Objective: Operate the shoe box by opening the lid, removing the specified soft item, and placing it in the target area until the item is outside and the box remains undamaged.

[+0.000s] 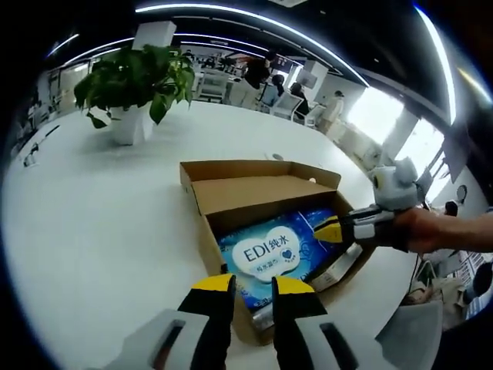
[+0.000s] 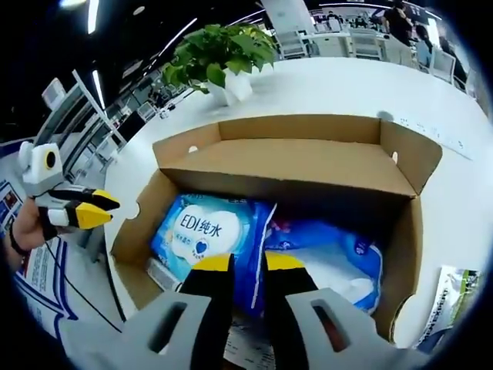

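Brown cardboard shoe box (image 2: 293,162) lies lid-open, so I poise my right gripper (image 2: 246,266), jaws nearly closed and empty, over the blue-and-white soft wipes pack (image 2: 208,235).

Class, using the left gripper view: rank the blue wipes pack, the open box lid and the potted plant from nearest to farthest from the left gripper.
1. Blue wipes pack, inside the box just ahead of the left gripper.
2. Open box lid, folded back beyond the pack.
3. Potted plant, far across the white table, upper left.
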### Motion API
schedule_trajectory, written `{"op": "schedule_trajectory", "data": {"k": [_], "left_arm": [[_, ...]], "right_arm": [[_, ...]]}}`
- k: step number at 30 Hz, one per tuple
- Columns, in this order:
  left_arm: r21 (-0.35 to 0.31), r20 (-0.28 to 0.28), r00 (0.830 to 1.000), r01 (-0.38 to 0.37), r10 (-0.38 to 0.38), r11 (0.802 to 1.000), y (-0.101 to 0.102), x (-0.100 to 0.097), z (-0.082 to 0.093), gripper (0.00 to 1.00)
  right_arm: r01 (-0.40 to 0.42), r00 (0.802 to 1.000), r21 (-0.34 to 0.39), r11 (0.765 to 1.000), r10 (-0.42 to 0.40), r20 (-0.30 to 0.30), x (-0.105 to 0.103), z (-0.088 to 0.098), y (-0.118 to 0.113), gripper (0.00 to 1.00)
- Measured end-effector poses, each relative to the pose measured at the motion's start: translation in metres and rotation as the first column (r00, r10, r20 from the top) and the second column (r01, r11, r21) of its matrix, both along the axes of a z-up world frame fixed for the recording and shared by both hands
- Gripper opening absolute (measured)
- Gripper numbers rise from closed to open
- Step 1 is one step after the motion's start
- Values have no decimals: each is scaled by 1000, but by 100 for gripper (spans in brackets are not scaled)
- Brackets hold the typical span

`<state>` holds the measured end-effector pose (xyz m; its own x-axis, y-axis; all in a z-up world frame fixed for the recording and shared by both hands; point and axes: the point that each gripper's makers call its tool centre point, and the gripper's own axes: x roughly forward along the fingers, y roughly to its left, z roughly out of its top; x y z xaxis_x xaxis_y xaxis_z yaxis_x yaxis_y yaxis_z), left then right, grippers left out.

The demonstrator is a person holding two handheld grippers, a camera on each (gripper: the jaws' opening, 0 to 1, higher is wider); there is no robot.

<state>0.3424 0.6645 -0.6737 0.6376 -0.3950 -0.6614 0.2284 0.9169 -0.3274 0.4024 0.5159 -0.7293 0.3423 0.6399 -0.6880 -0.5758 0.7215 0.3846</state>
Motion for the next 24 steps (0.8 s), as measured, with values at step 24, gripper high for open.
{"op": "schedule_trajectory", "data": {"k": [24], "left_arm": [[-6, -16, 1000, -13, 13, 1000, 3, -8, -2, 19]], "right_arm": [[-49, 998, -80, 996, 44, -52, -2, -18, 20, 1]]}}
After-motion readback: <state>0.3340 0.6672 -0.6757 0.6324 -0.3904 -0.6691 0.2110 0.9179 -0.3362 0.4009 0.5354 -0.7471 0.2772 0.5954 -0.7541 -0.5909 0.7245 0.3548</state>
